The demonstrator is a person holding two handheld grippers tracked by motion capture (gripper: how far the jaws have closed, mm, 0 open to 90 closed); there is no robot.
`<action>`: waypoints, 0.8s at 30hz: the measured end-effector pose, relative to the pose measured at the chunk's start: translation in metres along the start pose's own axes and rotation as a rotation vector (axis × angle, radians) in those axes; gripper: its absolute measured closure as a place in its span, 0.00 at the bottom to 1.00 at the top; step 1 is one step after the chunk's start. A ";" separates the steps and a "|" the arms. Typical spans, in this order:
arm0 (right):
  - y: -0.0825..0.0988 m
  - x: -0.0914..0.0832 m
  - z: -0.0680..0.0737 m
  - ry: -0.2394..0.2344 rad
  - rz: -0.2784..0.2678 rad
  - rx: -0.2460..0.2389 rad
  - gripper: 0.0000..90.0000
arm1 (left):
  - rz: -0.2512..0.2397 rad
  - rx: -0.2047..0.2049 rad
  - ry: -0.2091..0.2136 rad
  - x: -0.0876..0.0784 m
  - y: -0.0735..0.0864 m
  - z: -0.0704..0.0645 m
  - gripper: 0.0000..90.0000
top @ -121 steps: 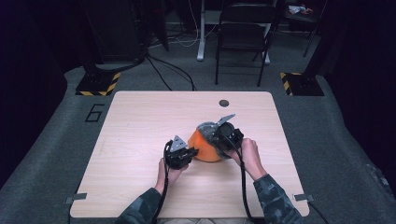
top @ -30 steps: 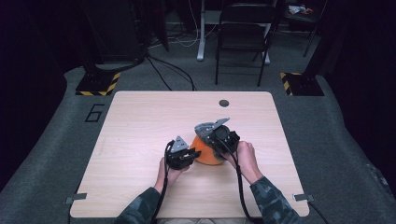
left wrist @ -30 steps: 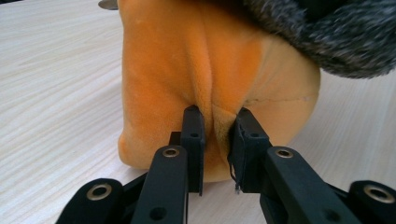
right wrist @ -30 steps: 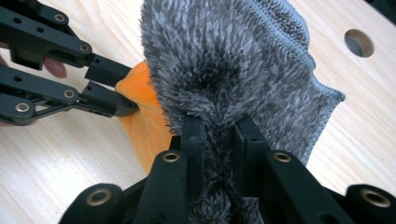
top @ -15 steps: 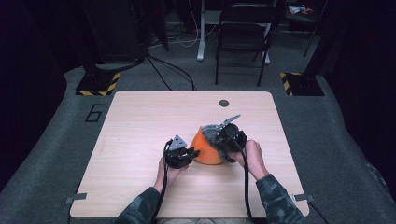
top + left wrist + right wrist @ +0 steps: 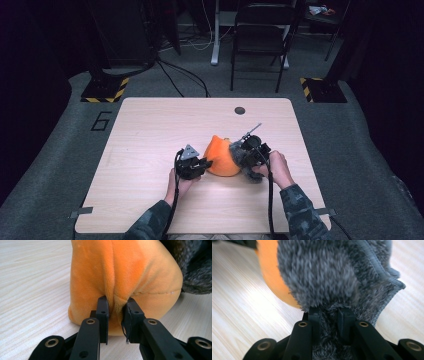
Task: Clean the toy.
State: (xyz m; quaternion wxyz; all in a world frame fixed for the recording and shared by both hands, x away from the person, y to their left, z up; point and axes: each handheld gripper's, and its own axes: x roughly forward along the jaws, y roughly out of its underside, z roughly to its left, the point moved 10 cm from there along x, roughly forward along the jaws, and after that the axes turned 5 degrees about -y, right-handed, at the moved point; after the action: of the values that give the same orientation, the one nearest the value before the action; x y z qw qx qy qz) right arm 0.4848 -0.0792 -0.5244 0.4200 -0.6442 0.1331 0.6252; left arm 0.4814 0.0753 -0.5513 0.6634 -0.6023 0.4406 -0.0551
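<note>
A: Your left gripper is clamped on a fold of the orange plush; your right gripper is pinched on its grey fur. The fur hides the right pads.

B: Where's the plush?

A: On the table, between your grippers, nearer your edge and right of centre. Its underside is hidden.

B: Room around it?

A: Bare wood left of the plush and beyond it. A chair stands past the far edge, on grey floor.

left tool: jaws pinched shut, forearm from below | right tool: jaws pinched shut, hand gripping its body
</note>
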 end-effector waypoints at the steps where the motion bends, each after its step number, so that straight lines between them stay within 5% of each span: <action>1: 0.003 0.002 -0.001 0.000 0.019 0.008 0.85 | 0.000 -0.002 0.001 0.000 0.000 0.000 0.85; 12: 0.021 0.041 -0.023 0.016 0.101 0.056 0.85 | 0.017 -0.025 0.008 -0.002 0.003 0.001 0.85; 18: 0.016 0.024 -0.027 0.038 0.073 0.061 0.85 | 0.028 -0.016 0.010 -0.003 0.005 0.002 0.85; 24: -0.004 -0.008 -0.023 0.068 -0.062 0.049 0.85 | 0.025 0.004 -0.005 -0.005 0.005 0.000 0.85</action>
State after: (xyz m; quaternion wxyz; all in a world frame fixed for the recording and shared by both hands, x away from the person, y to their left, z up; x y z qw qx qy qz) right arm 0.5023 -0.0961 -0.5190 0.4500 -0.6584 0.1426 0.5863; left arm 0.4762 0.0795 -0.5534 0.6663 -0.5954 0.4465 -0.0463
